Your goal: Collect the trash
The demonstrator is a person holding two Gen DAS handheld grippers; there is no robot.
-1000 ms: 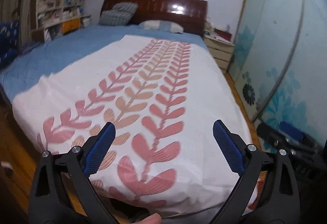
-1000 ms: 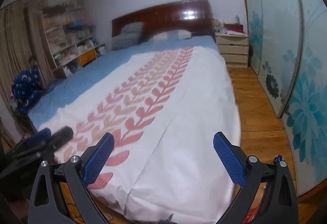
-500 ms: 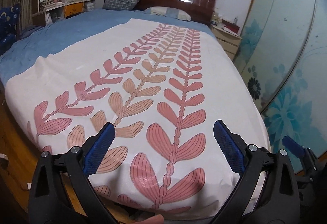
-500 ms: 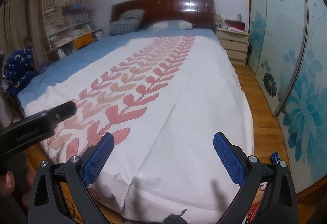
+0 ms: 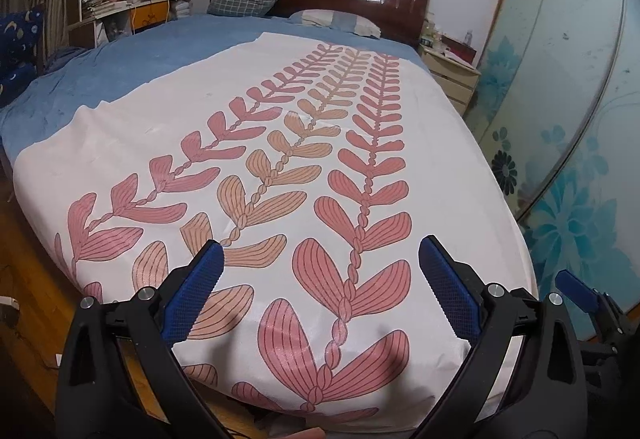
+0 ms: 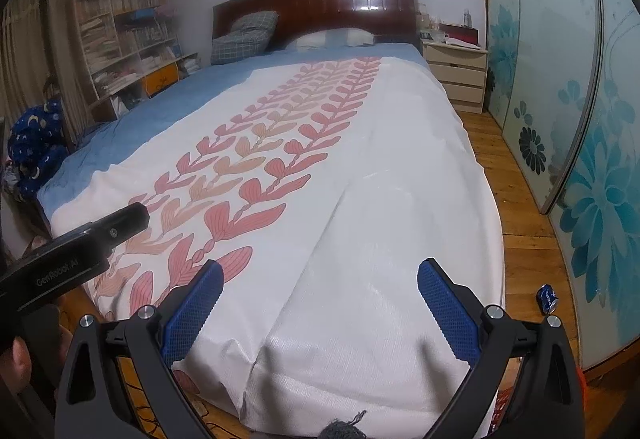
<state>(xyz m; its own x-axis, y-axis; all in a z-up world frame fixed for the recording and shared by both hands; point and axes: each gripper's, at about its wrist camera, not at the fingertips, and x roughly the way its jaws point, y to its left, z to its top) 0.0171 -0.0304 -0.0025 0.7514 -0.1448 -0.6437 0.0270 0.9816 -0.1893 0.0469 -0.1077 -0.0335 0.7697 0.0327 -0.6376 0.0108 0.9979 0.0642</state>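
Trash, a crushed blue can (image 6: 547, 298), lies on the floor beside the bed (image 6: 360, 199); both empty, wide-open claws could overlook it.

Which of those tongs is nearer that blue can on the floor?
Right. The right tongs hang over the bed's foot corner, with the blue can just to their right on the floor; the left tongs sit farther left over the leaf-print cover.
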